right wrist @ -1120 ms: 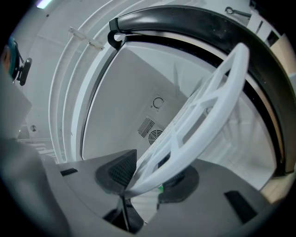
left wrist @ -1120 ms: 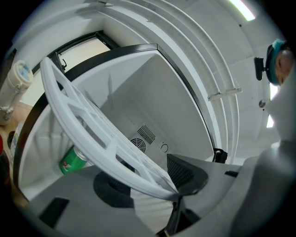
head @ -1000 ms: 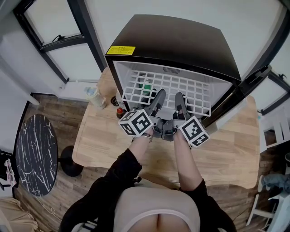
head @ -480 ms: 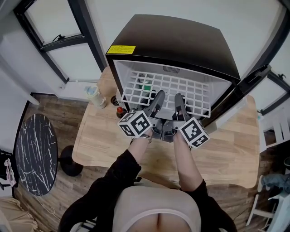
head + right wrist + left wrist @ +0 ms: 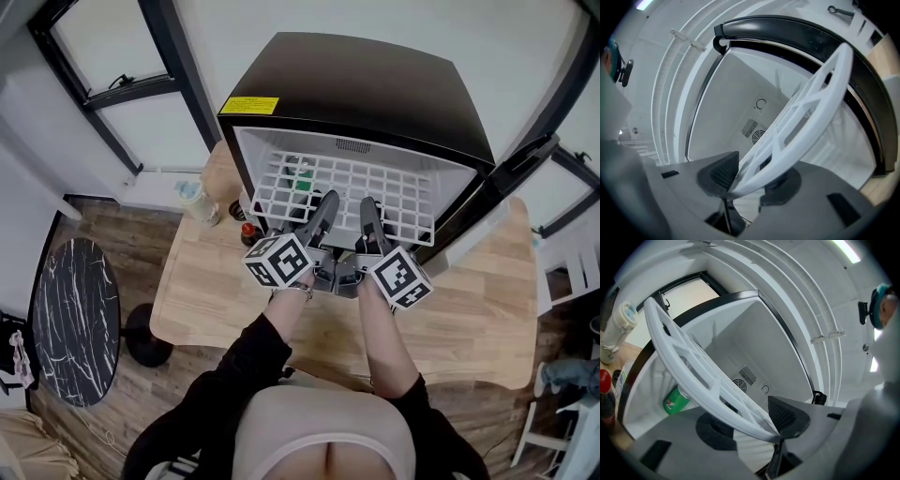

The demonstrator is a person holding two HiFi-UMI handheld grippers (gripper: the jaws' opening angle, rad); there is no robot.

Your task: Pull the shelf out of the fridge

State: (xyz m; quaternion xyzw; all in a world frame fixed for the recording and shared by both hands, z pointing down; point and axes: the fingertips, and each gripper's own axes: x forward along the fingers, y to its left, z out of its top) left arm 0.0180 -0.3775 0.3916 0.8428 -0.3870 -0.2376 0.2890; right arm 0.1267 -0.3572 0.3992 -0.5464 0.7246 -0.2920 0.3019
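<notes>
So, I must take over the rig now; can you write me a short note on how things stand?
Left gripper: shut on the front edge of the white shelf; its jaws have just closed a little further.
Right gripper: shut on the same edge, beside the left.
Shelf: mostly inside the open fridge, a green can below it.
Done: both grips set.
Left: pull the shelf out level.

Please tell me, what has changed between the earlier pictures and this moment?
Very little. The left gripper and the right gripper, both clamped on the front edge of the shelf, sit a trace nearer the person, and the shelf has come with them. Nothing was newly taken hold of or let go. The fridge and the bottles beside it are unmoved.
</notes>
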